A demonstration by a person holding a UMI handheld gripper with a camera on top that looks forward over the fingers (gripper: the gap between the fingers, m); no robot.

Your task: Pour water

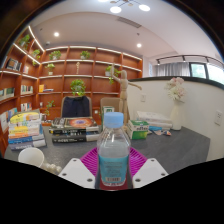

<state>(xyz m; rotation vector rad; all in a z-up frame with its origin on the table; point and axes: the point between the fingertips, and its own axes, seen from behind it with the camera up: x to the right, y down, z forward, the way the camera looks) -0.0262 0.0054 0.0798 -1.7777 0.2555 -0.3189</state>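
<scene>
Water bottle [114,152], cap on, upright between the hand-held gripper [113,172] fingers; both pads appear pressed on it, near edge of bench [170,147]. Grasp step. Next: lift, find a receiving vessel; none evident.

Grey table [170,145] before wooden shelving [75,70].
Stacked books [25,128] at its left edge; white flower vase [177,100] at right.

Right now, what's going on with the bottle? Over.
Hand-held gripper shut on water bottle. Bottle upright, blue cap on, not pouring yet. No cup in view; books on the table beyond.
</scene>
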